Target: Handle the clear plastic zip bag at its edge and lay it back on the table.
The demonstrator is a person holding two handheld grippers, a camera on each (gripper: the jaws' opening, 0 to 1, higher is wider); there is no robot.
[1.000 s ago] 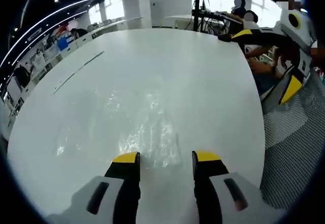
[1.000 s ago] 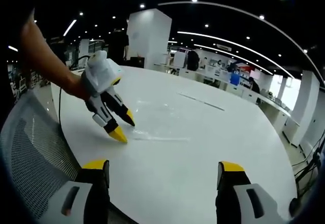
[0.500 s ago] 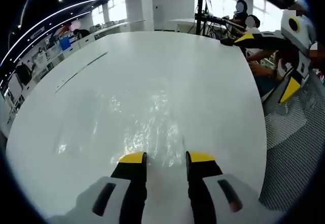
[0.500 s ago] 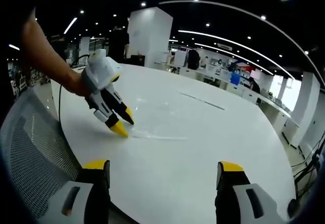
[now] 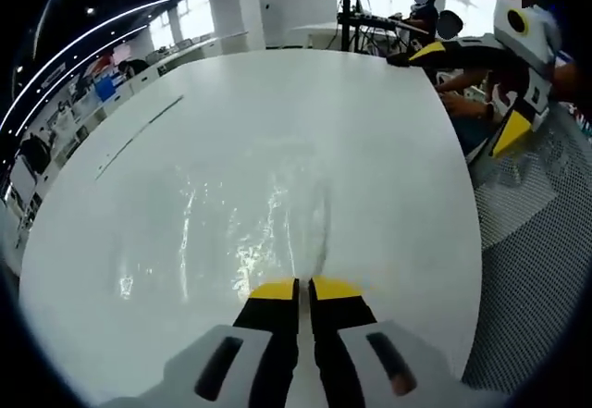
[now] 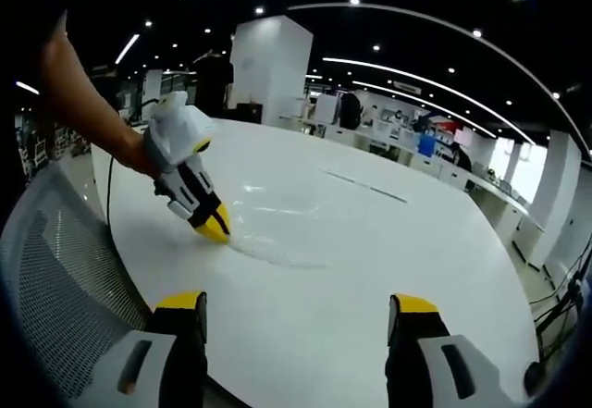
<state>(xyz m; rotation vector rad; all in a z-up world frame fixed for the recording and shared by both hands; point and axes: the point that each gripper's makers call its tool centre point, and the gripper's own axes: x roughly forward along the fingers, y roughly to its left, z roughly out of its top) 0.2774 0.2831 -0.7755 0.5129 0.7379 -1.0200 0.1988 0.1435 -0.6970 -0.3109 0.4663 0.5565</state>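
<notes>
the broad white table (image 5: pixel 388 149) is glossy and round-edged. on it lies the clear plastic zip bag (image 5: pixel 250 223), thin, crinkled and shiny, its long axis running away from the left gripper (image 5: pixel 303 288), whose yellow-tipped fingers are pinched together on the bag's near edge. the right gripper (image 6: pixel 294 308) hangs above the table's rim, fingers wide apart.

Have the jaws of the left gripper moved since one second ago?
Yes. The left gripper was open over the zip bag and is now shut on its near edge, on the white table.
</notes>
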